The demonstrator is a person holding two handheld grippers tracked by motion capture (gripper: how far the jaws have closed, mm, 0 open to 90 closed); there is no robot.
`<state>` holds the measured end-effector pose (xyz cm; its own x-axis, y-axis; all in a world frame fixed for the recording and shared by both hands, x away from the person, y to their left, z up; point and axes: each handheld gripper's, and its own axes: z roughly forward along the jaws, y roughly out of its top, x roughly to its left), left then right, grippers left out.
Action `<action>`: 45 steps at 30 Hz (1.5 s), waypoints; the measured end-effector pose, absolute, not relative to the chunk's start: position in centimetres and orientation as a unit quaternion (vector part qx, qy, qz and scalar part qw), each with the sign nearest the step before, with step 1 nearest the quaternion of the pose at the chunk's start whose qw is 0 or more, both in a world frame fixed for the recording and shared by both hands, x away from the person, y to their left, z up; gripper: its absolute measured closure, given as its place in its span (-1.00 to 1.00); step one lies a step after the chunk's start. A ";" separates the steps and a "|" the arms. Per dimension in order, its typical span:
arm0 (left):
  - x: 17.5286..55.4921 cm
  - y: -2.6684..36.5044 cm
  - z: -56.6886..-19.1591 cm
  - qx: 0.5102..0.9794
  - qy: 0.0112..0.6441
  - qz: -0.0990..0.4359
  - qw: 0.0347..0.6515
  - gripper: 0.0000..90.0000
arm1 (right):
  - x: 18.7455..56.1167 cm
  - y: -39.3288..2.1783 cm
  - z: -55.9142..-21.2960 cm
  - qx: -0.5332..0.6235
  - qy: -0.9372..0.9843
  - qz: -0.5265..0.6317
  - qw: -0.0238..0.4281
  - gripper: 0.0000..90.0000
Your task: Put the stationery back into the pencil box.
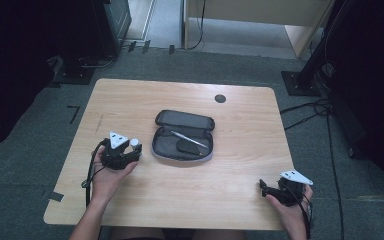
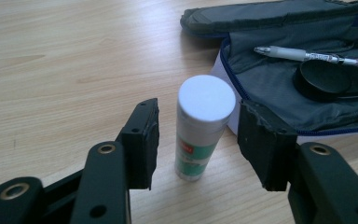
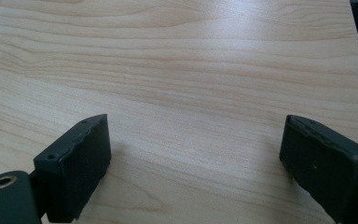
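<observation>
My left tool (image 2: 198,140) stands wide around the upright glue stick (image 2: 203,130), not touching it, beside the open case (image 2: 279,84). My right tool (image 3: 196,172) gapes wide over bare table (image 3: 191,70).

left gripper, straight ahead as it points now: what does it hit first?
The upright glue stick, standing between the open jaws of the left gripper with a gap on each side. The open pencil case lies just beyond it, probably next.

Lab or office workspace: a wooden desk (image 1: 130,95) on grey carpet (image 1: 40,120), with black equipment stands (image 1: 300,80) and trailing cables (image 1: 305,107) around it.
</observation>
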<state>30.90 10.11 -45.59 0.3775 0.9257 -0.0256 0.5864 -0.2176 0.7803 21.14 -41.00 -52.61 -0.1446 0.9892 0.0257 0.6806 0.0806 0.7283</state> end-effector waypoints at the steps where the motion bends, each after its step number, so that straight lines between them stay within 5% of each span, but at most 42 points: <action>1: 30.9 10.0 -45.6 0.744 0.510 0.234 0.362 0.18 | 21.1 -41.0 -52.6 0.604 0.691 0.308 0.251 -0.81; 7: 31.2 9.3 -46.0 0.748 0.509 0.249 0.346 0.45 | 21.1 -41.0 -52.6 0.604 0.690 0.308 0.252 -0.81; 22: 30.4 9.8 -44.0 0.740 0.497 0.239 0.384 0.47 | 21.1 -41.0 -52.6 0.604 0.690 0.309 0.253 -0.76; 45: 30.0 3.9 -42.6 0.763 0.418 0.247 0.426 0.47 | 21.1 -41.1 -52.6 0.608 0.686 0.308 0.256 -0.75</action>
<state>30.02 3.89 -42.64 0.5275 0.8493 0.0206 0.4276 -0.2863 0.8574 21.08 -41.07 -52.58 -0.1307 0.9911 0.0233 0.6765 0.0720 0.7329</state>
